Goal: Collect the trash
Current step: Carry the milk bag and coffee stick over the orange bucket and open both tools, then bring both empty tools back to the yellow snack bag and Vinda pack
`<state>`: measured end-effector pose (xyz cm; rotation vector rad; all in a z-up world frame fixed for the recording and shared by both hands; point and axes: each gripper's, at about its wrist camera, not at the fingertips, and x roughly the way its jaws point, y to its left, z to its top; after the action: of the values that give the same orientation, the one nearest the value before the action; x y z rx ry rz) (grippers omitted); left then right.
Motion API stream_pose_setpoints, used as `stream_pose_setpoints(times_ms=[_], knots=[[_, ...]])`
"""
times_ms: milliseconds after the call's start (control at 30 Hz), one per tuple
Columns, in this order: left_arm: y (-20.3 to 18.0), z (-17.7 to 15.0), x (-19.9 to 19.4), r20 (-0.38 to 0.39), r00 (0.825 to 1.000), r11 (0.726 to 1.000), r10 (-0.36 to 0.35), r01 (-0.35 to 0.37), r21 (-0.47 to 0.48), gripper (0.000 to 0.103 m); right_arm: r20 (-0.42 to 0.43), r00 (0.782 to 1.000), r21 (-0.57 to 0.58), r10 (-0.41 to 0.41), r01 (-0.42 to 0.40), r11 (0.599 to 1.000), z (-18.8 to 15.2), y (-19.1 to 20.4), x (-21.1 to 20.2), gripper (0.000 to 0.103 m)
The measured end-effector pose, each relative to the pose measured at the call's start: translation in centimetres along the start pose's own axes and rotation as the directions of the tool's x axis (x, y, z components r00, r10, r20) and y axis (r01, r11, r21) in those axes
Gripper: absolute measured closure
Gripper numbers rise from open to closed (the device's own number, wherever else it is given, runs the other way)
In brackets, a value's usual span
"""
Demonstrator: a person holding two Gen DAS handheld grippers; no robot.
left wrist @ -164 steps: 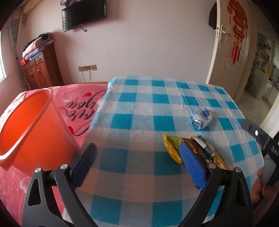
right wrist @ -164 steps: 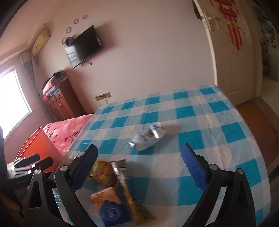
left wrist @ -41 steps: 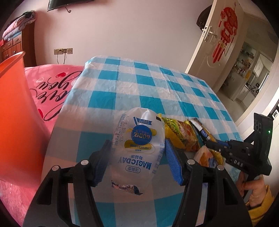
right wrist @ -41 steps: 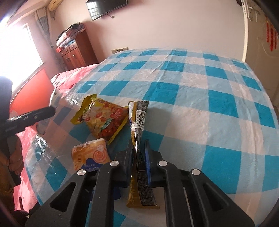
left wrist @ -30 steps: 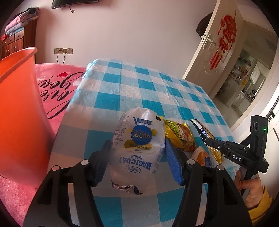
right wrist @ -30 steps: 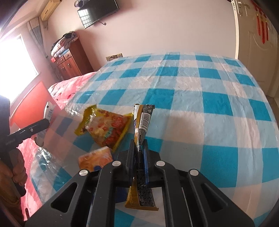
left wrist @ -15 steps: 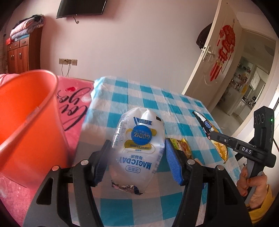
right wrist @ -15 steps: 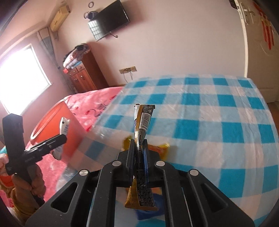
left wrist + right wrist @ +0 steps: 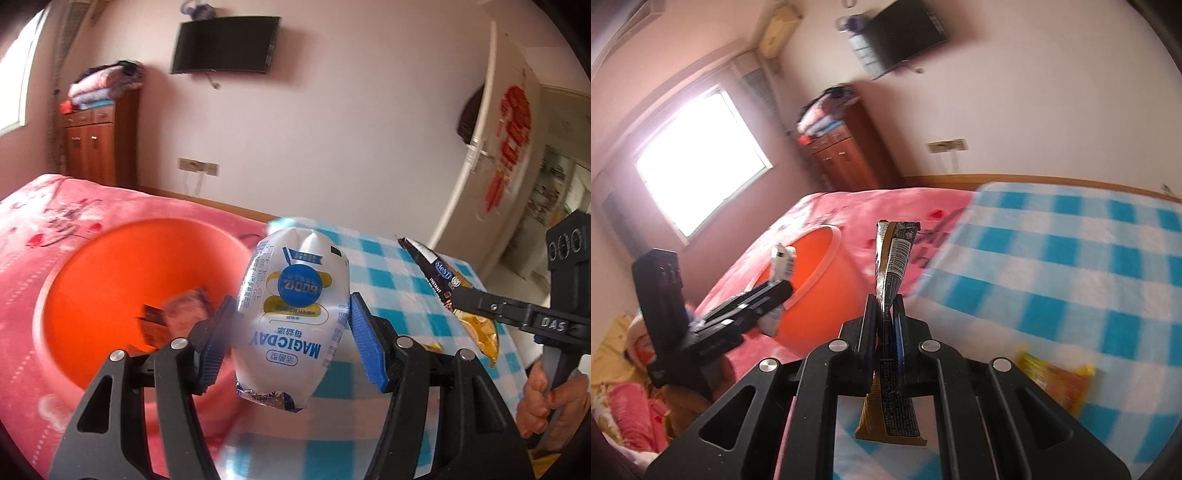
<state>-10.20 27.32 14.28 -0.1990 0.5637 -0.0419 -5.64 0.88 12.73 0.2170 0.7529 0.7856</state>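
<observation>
Over the bin: left hand-held gripper (image 9: pixel 291 339) is clenched on a white MAGICDAY bag (image 9: pixel 291 314), printed side facing the camera with the lettering upside down, its blue pads (image 9: pixel 367 347) pressing both flanks.
Orange bin (image 9: pixel 110 295): at 9 o'clock from the bag in the left wrist view, its mouth open to the camera; blurred wrappers (image 9: pixel 177 314) lie inside. It stands on the pink bedspread (image 9: pixel 44 214).
Right hand-held gripper (image 9: pixel 884 317): nearly closed, grasping a thin dark-and-gold sachet (image 9: pixel 892 273) upright, barcode side toward the camera, its lower end hanging below the jaws.
Right wrist view only: the outside wall of the bin (image 9: pixel 820 295) at 10 o'clock, with the left tool (image 9: pixel 738 306) holding the white bag (image 9: pixel 783 262) above the rim; an orange-yellow packet (image 9: pixel 1052 376) lying on the counter at 4 o'clock; a bright window (image 9: pixel 701 158).
Left wrist view only: the bin's inside; the sachet's printed face (image 9: pixel 443 273) at 3 o'clock, pinched by the right tool (image 9: pixel 517 314); the person's hand (image 9: pixel 546 398) on its handle.
Counter (image 9: pixel 1071 258): covered in blue-and-white check cloth, beside the bed.
</observation>
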Motion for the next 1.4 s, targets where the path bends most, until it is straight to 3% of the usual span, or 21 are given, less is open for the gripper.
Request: stream_pose_setpoints(times_ms=[300, 500, 567, 633, 667, 733, 800, 833, 1100, 1400], knots=[[5.3, 0.7, -0.8, 0.020, 0.985, 0.984, 0.173, -0.172, -0.047, 0.040, -0.066, 0.987, -0.076, 0.144, -0.149, 0.986, 3.6, 7.1, 6.9, 0.094], [7.7, 0.4, 0.3, -0.017, 0.974, 0.970, 0.228, -0.229, -0.087, 0.040, -0.111, 0.975, -0.068, 0.194, -0.202, 0.977, 4.7, 9.2, 11.7, 0.094], [8.5, -0.1, 0.7, -0.036, 0.971, 0.965, 0.238, -0.240, -0.106, 0.038, -0.128, 0.971, -0.062, 0.202, -0.211, 0.976, 4.8, 9.6, 13.1, 0.092], [8.9, -0.4, 1.3, -0.047, 0.968, 0.961, 0.248, -0.252, -0.118, 0.025, -0.141, 0.967, -0.047, 0.212, -0.221, 0.974, 4.7, 9.7, 14.4, 0.090], [9.0, -0.4, 1.4, -0.045, 0.964, 0.958, 0.261, -0.265, -0.114, 0.023, -0.150, 0.966, -0.041, 0.209, -0.217, 0.975, 4.6, 9.6, 14.8, 0.088], [8.9, -0.6, 1.5, -0.045, 0.958, 0.953, 0.284, -0.287, -0.102, 0.014, -0.158, 0.962, -0.004, 0.223, -0.227, 0.974, 4.4, 9.0, 15.6, 0.074], [8.8, -0.5, 1.5, -0.040, 0.953, 0.948, 0.301, -0.304, -0.095, 0.011, -0.134, 0.962, 0.032, 0.236, -0.234, 0.972, 4.3, 8.4, 15.4, 0.041], [8.7, -0.4, 1.6, -0.037, 0.953, 0.949, 0.301, -0.303, -0.090, 0.011, -0.120, 0.966, 0.035, 0.229, -0.226, 0.973, 4.4, 8.1, 15.2, 0.037], [8.1, -0.4, 2.0, -0.039, 0.945, 0.942, 0.324, -0.326, -0.080, 0.009, -0.005, 0.996, -0.058, 0.091, -0.091, 0.994, 3.9, 7.3, 10.9, 0.018], [7.6, -0.6, 1.8, -0.039, 0.949, 0.945, 0.313, -0.316, -0.085, 0.009, 0.031, 1.000, -0.076, -0.002, 0.004, 0.997, 2.2, 5.8, 8.6, 0.012]])
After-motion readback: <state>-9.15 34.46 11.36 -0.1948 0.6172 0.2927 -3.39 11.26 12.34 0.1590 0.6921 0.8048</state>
